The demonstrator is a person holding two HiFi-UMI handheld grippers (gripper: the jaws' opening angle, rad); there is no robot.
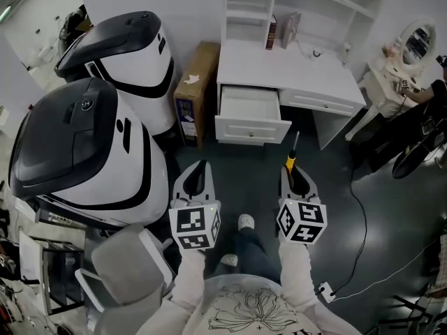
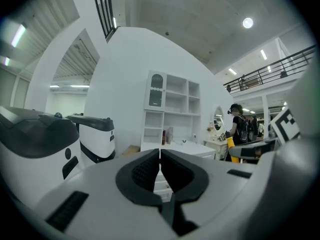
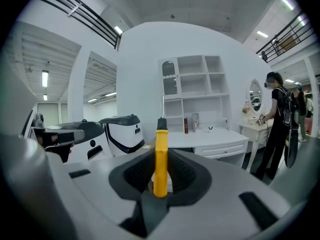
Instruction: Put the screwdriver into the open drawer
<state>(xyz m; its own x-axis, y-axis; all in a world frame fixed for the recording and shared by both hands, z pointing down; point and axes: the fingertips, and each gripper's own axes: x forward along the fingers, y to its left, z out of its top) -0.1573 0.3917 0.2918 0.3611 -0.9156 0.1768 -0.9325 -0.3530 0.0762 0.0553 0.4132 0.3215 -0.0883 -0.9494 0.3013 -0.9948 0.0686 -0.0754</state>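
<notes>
Transport step, by my read: right gripper had the screwdriver pinched by its yellow handle, shaft sticking out past the fingertips. Open drawer sat ahead of those fingers and slightly to their left, well apart, pulled out of the white counter, nothing visible inside. Left gripper sat alongside, fingers pressed together with nothing between them.

Next move, as I judge it: carry the right fingers forward and left until the tool is over the drawer cavity, dip it past the front panel, then spread the fingers. Risk: the long shaft catching the counter edge above the drawer.

Views: only the head view showed the drawer cavity and the stretch of floor to cross. Only the right gripper view showed the grip itself, handle centred between the fingers; the drawer was mostly hidden behind them there. Left gripper view confirmed empty, closed fingers. Both gripper views showed a person in full, standing by a dresser to the fingers' right.
</notes>
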